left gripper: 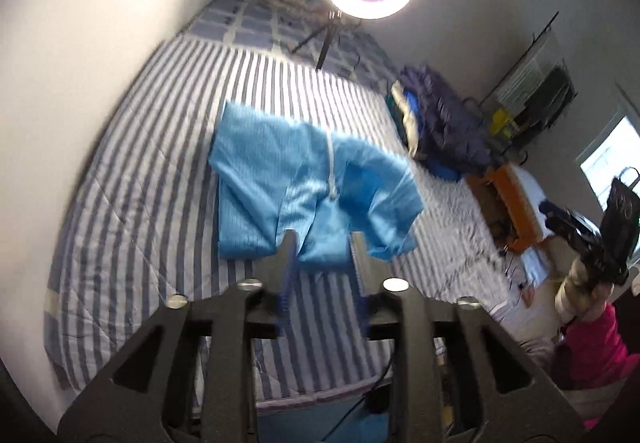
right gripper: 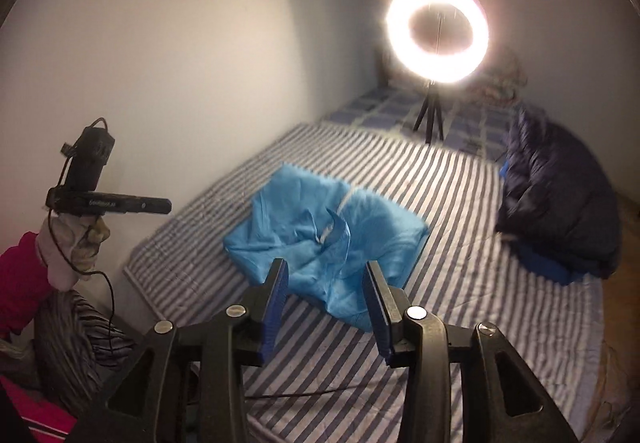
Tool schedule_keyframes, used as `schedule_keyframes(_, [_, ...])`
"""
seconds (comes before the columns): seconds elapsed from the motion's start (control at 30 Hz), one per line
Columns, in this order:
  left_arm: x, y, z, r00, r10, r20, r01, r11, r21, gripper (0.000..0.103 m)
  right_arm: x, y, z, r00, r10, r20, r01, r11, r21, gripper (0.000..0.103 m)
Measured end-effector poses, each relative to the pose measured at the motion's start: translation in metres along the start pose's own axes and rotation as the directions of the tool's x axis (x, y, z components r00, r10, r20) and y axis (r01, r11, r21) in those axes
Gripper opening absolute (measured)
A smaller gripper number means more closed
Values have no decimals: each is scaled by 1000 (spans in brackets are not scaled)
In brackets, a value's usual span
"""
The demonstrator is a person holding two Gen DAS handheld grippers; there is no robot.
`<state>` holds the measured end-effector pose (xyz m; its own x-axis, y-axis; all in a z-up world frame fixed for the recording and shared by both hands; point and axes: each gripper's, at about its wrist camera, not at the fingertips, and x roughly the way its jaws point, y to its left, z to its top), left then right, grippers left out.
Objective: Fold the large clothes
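Your left gripper [left gripper: 322, 243] has its jaws spread, blue-padded fingers apart with nothing between them; only striped bedding and the near hem of the garment show through the gap. Your right gripper [right gripper: 326, 275] is spread too, pads clear of any cloth and empty. Both are up off the bed, pointing down at it on a slant. The task piece, a light blue, thin, crinkly garment with a white zipper down its middle [left gripper: 308, 195], lies loosely folded in a rumpled, roughly rectangular heap on the blue-and-white striped quilt [left gripper: 152, 203], just beyond both sets of fingertips and touching neither. In the right wrist view the same blue garment [right gripper: 320, 239] shows a turned-up flap near the zipper and its near corner sits between the two fingers in frame, but below them, on the quilt. Further out, a dark navy puffy jacket [right gripper: 560, 203] is heaped at the bed's side, well apart from the garment. A lit ring light on a small black tripod [right gripper: 438, 31] stands at the far end on a blue checked cover [right gripper: 384, 115]. Your gloved left hand [right gripper: 82, 239], pink sleeve behind it, shows in the right view holding the other gripper.
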<state>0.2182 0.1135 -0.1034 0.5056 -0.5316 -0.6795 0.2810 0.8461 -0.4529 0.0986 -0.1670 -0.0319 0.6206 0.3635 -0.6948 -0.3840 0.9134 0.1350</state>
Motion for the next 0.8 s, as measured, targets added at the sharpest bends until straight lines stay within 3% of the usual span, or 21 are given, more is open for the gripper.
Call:
schedule_keyframes(0.03, [-8,-1,6,1000,-7,22,7,1000,-2,50,-10,4,6,1000,3,11,-3,1000,-2,41])
schedule_keyframes(0.07, [-15,-3,13,999,-7,39,7,1000,1,52,-16,7,11,1000,8,20,-8,1000,-3,43])
schedule_keyframes(0.1, [-18,-2,16,999,-2,48,2,1000,5,52,-26,10,17,999,16,29,-16,1000,-3,46])
schedule_keyframes(0.17, [-21,1,27,998,11,59,-11,1000,3,53,-40,16,24,999,26,39,-26,1000,-11,63])
schedule_keyframes(0.3, [4,28,38,1000,19,25,-16,996,-90,54,-38,15,24,999,18,50,-19,1000,6,64])
schedule_keyframes(0.4, [35,55,37,1000,-11,-27,6,982,-190,54,-10,0,10,999,36,14,-37,996,87,64])
schedule_keyframes(0.5, [69,77,37,997,11,-72,-28,971,-236,54,32,-20,-7,998,50,-32,-45,986,162,64])
schedule_keyframes(0.63, [115,110,39,990,-21,-137,-28,937,-349,54,87,-52,-28,991,90,-102,-58,958,280,64])
schedule_keyframes(0.8, [156,141,47,988,-1,-157,-66,904,-422,54,138,-85,-40,982,113,-151,-50,928,368,65])
